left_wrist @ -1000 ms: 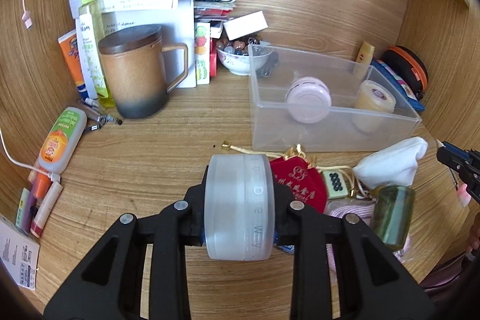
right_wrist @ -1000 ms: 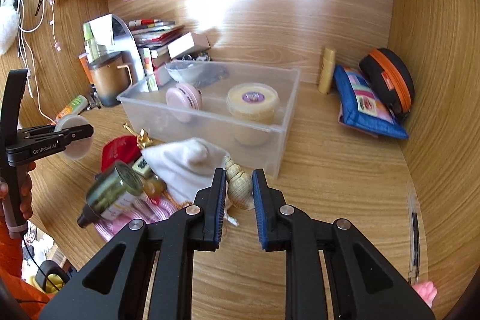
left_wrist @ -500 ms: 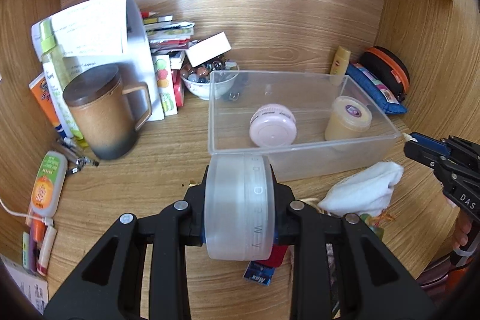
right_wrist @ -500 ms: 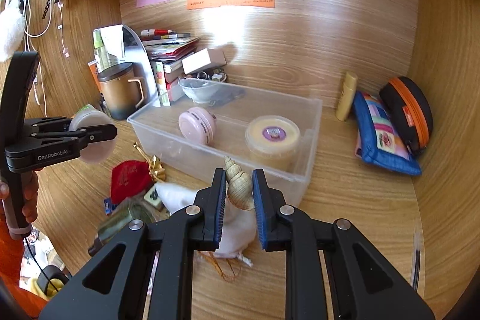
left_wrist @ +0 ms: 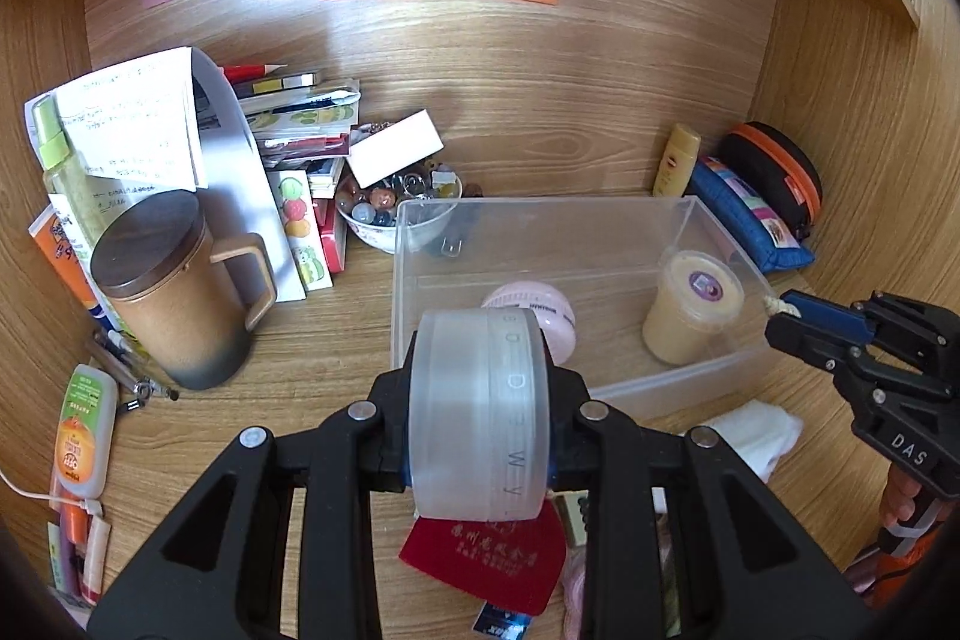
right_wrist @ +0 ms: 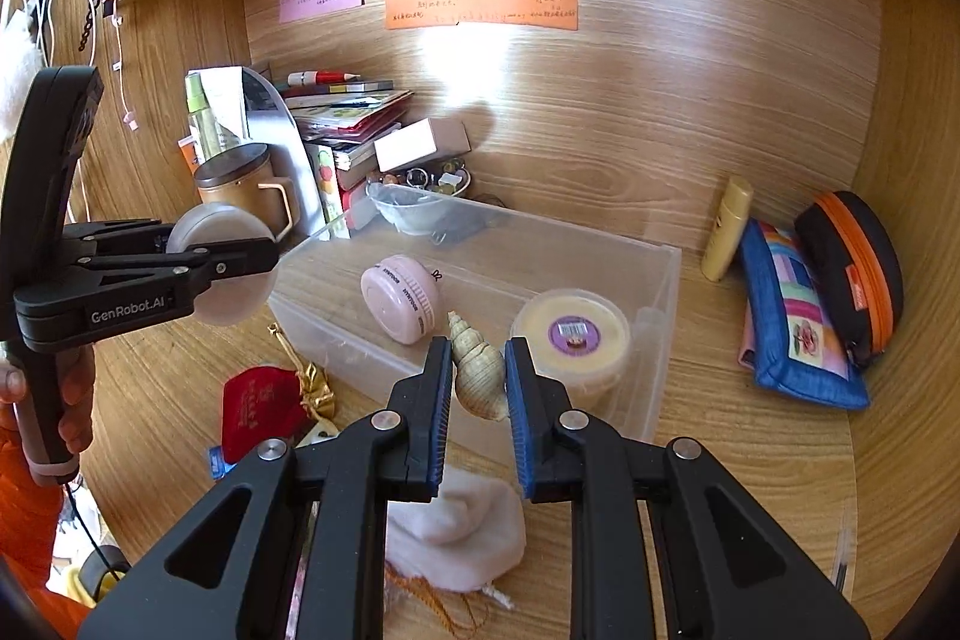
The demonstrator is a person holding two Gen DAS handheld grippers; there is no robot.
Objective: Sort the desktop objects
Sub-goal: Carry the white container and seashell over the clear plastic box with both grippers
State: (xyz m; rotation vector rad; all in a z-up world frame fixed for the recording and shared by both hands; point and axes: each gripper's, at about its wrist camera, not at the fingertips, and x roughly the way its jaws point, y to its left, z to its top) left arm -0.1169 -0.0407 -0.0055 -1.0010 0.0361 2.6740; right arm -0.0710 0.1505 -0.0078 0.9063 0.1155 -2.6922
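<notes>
- Bin (right_wrist: 654, 280): one, clear plastic, on the wooden surface (right_wrist: 750, 460); inside it lay two things, a pink round case (right_wrist: 399, 298) on edge and a yellow tub (right_wrist: 570, 340) with a purple label.
- Frosted jar (left_wrist: 480, 415): one, clamped on its side between the fingers of the left gripper (left_wrist: 480, 436), held above the surface at the bin's near left corner.
- Shell (right_wrist: 477, 370): one, spiral, tan, pinched between the blue-padded fingers of the right gripper (right_wrist: 477, 388), tip pointing away, above the bin's near wall.
- Both grippers pointed downward toward the bin; a hand (right_wrist: 72, 400) gripped the left handle.
- Near side of the bin, on the surface: one red pouch (right_wrist: 258, 406) with a gold tassel, one white cloth (right_wrist: 462, 520).
- Left of the bin: one lidded brown mug (left_wrist: 174, 292), one bowl (left_wrist: 390, 214) of beads, a stack of booklets.
- Right of the bin: one yellow tube (right_wrist: 726, 235), one blue pouch (right_wrist: 792, 328), one black-and-orange case (right_wrist: 852, 274).
- Back wall: three notes, pink, green, orange.
</notes>
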